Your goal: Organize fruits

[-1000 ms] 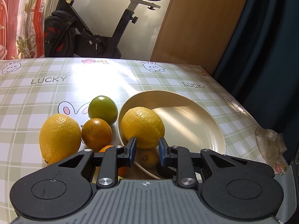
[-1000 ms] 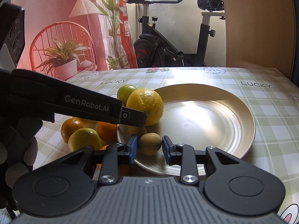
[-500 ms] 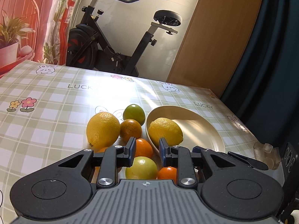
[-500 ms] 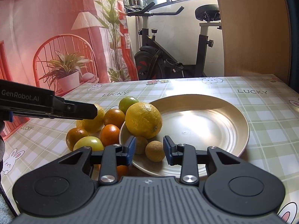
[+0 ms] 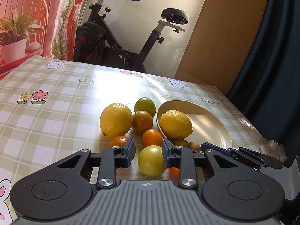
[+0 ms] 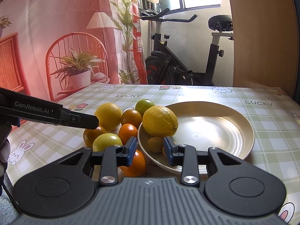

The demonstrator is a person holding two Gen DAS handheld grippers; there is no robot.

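round cream plate (image 6: 234, 123) at 3 o'clock | big yellow lemon (image 6: 160, 121) on its 9 o'clock rim | yellow-green round fruit (image 5: 151, 160) on table, I should close gently | left gripper (image 5: 148, 152) released, holding nothing | right gripper (image 6: 150, 151) released too

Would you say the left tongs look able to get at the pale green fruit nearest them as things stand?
Probably yes. The left tongs are open, and the pale green fruit lies right between their tips on the table, its top uncovered. The oranges crowding close by might get nudged.
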